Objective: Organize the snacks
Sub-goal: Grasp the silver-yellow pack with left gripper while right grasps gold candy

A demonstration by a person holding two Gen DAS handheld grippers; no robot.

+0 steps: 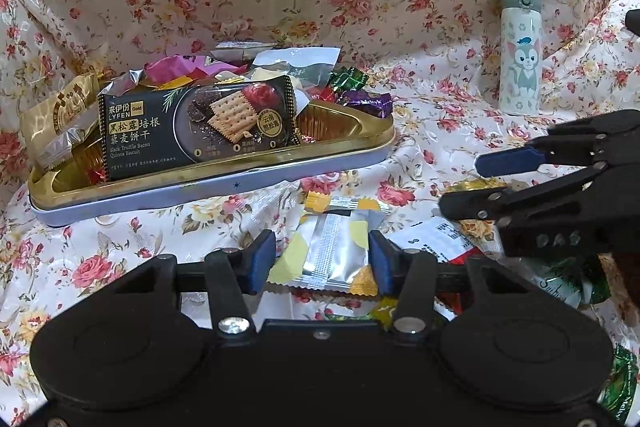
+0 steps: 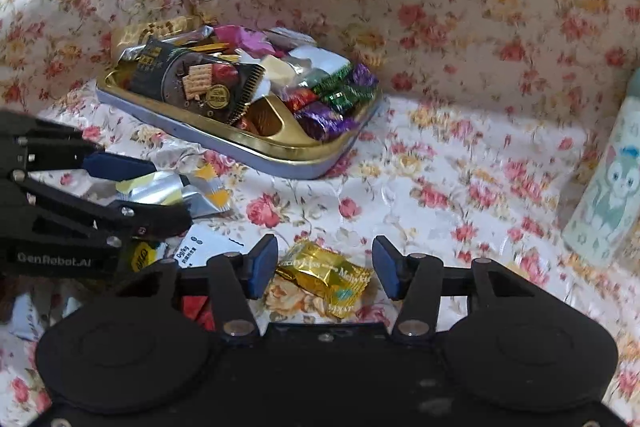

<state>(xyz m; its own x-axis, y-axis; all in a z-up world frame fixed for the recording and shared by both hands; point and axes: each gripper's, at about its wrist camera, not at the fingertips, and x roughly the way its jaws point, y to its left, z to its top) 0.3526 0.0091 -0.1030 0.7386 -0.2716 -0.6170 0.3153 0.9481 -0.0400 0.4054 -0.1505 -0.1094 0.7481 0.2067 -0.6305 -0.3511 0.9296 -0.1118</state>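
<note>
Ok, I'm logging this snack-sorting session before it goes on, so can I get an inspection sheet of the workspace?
Surface: floral cloth, wrinkled, draped up behind.
Job's things: gold-lined tin tray piled with snacks, black biscuit pack on top; silver-yellow sachet and gold candy lying on the cloth outside it.
Clutter: more loose wrappers on the cloth between the grippers.
Grippers: left gripper open, fingers either side of the sachet; right gripper open, fingers either side of the gold candy.
Cables: nothing seen.
Surroundings: cartoon cat bottle standing upright to the right of the tray.
</note>
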